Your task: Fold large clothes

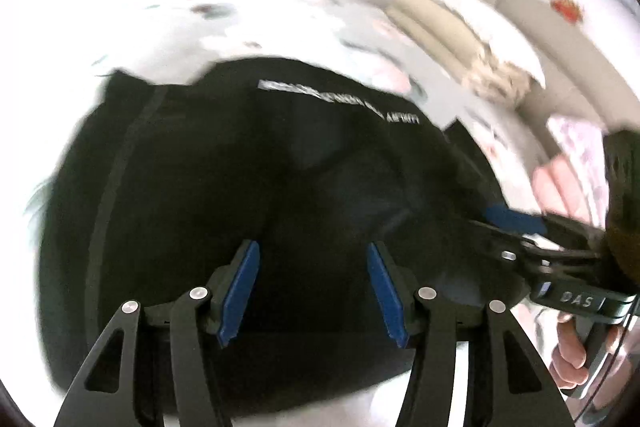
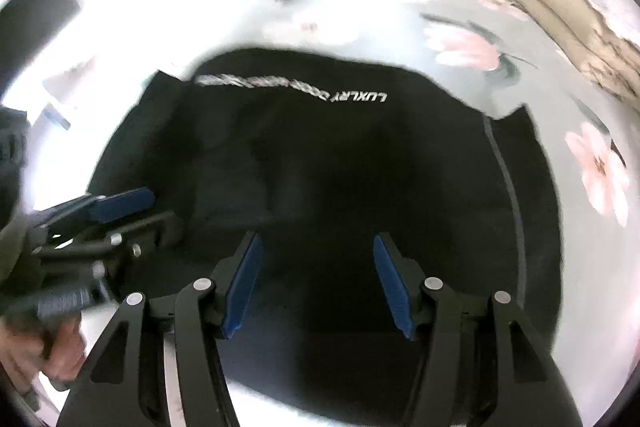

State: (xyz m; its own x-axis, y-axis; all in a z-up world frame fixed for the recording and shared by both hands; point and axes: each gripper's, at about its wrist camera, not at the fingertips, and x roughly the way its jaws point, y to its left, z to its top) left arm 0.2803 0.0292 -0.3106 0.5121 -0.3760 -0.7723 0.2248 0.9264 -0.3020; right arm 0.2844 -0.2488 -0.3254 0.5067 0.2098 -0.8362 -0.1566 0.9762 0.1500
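Black fabric fills most of both wrist views: a big black garment (image 1: 248,163) lies spread on a bed with a pale floral sheet (image 2: 472,47), white lettering across the far part at about 12 o'clock.

Going left to right in the left wrist view: the left claw (image 1: 314,291) sits bottom centre, its blue pads (image 1: 240,291) spread wide with only dark cloth showing in the gap between them. Nothing is pinched. Can't tell if the tips actually touch the fabric, it's pretty blurry. Over at 3 o'clock the right claw (image 1: 516,223) pokes in from the side, near the garment's right edge, with a hand (image 1: 568,351) on its handle at roughly 4 o'clock.

Right wrist view, same order: the left claw (image 2: 124,203) comes in at 9 o'clock over the garment's left side. Bottom centre is the right claw (image 2: 318,283), also wide open and empty, blue pads apart above the cloth. A grey seam line (image 2: 508,179) runs down the garment at 3 o'clock. Folded beige bedding (image 2: 568,7) sits at 2 o'clock.
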